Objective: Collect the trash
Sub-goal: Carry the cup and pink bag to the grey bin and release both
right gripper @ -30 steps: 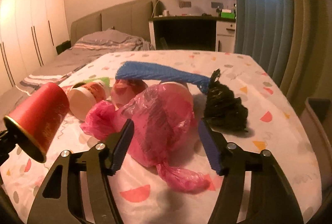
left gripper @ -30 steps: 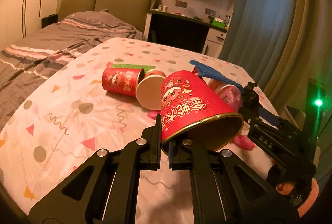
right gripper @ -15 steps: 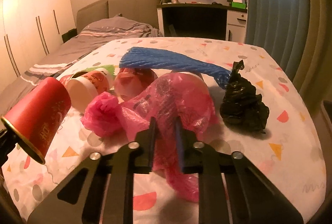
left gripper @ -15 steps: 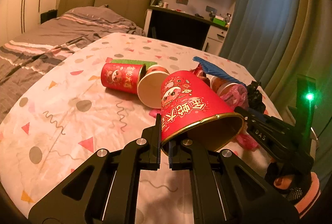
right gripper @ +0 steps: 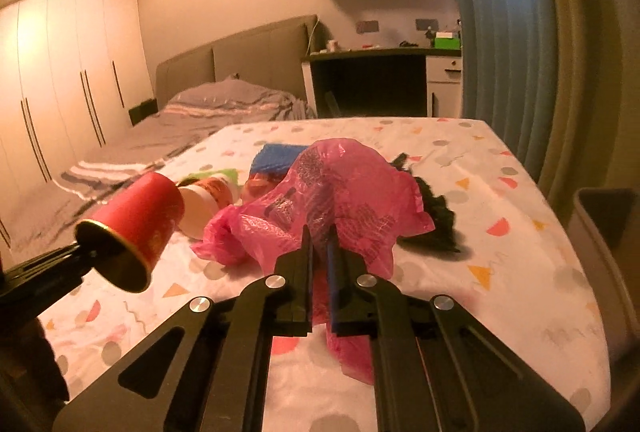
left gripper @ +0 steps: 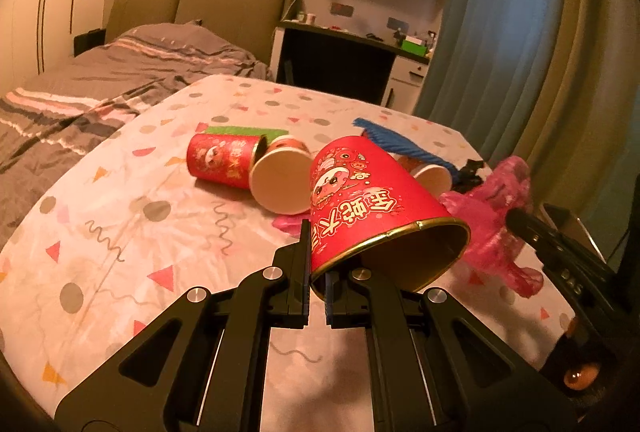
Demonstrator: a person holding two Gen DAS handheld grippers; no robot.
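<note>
My left gripper (left gripper: 317,264) is shut on the rim of a red paper cup (left gripper: 372,208), held on its side above the table; the same cup (right gripper: 136,220) shows at the left of the right wrist view. My right gripper (right gripper: 320,248) is shut on a crumpled pink plastic bag (right gripper: 340,188), lifted off the cloth; the bag (left gripper: 496,224) hangs at the right of the left wrist view. On the patterned tablecloth (left gripper: 120,216) lie another red cup (left gripper: 222,160), a cup seen bottom-on (left gripper: 280,188), a blue strip (left gripper: 404,146) and a black crumpled bag (right gripper: 434,216).
A green piece (left gripper: 240,131) lies behind the cups. A dark bin (right gripper: 600,228) stands off the table's right edge. Beyond the table are a bed (left gripper: 100,84), a desk (left gripper: 344,64) and blue curtains (left gripper: 492,32).
My right gripper's jaws came together on the pink bag and lifted it off the table, uncovering the cup beneath. The left gripper kept its hold on the red cup.
</note>
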